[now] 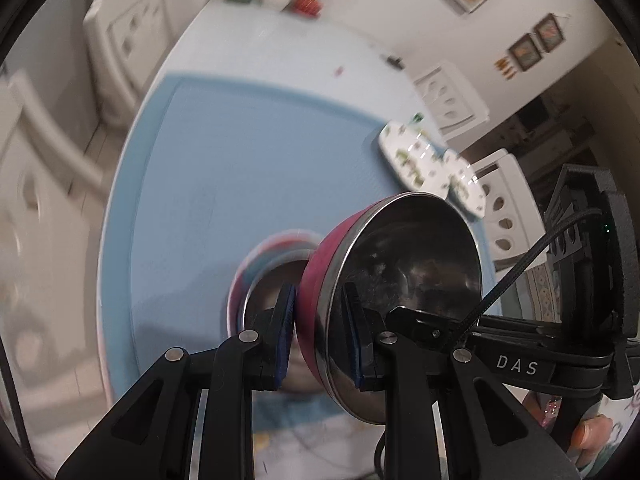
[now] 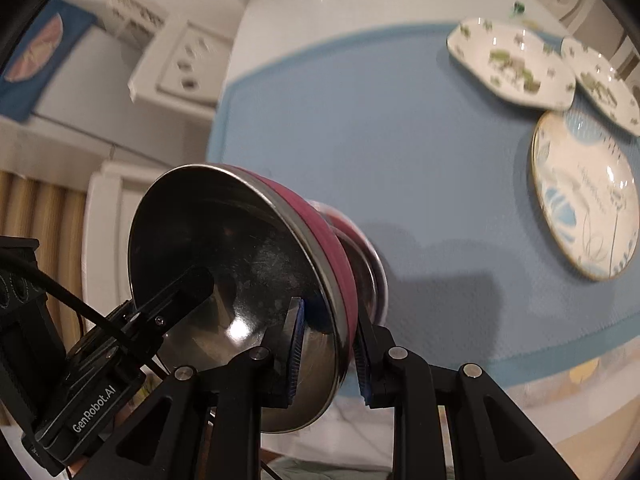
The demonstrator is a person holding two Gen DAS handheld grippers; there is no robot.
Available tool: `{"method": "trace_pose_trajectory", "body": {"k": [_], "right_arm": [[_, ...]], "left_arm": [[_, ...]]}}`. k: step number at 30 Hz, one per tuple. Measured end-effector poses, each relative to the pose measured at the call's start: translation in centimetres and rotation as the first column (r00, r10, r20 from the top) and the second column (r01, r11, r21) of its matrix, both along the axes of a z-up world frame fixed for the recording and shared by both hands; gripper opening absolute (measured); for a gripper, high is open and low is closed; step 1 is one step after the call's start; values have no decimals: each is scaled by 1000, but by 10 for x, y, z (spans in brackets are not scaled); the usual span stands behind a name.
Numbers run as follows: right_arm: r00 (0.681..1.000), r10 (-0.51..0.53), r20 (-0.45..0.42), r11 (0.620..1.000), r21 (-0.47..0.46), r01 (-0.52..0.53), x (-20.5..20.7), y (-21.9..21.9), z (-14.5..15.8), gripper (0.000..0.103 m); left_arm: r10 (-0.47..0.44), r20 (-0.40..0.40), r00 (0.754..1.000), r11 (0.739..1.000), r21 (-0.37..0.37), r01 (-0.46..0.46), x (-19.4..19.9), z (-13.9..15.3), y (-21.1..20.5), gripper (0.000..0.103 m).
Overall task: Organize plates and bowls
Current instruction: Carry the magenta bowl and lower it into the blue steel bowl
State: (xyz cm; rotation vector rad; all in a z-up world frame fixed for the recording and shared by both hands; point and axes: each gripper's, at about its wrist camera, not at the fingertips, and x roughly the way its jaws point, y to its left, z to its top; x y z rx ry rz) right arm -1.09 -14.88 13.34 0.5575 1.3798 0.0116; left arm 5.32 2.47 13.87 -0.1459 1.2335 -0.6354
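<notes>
Left wrist view: the left gripper (image 1: 320, 332) pinches the rim of a pink steel bowl (image 1: 400, 280) above the blue mat (image 1: 240, 168). Right wrist view: the right gripper (image 2: 330, 354) clamps the same bowl's opposite rim; three plates (image 2: 512, 64) lie near the desk's far right edge

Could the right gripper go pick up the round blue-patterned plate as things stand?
Probably not yet. The right gripper is shut on the rim of the pink bowl, which the left gripper also grips. The round plate lies unobstructed on the blue mat, but the jaws are occupied.
</notes>
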Motion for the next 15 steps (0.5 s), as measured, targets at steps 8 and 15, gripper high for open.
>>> {"method": "trace_pose_trajectory", "body": {"k": [8,15], "right_arm": [[997,45,-65,999,-22,-47,-13,8,-28,22],[996,54,-70,998,-24,-56,-8,8,-37,23]], "left_arm": [[27,-50,998,999,27,-26,-24,-28,11,20],[39,-62,997,999,32,-37,-18,-36,9,20]]}}
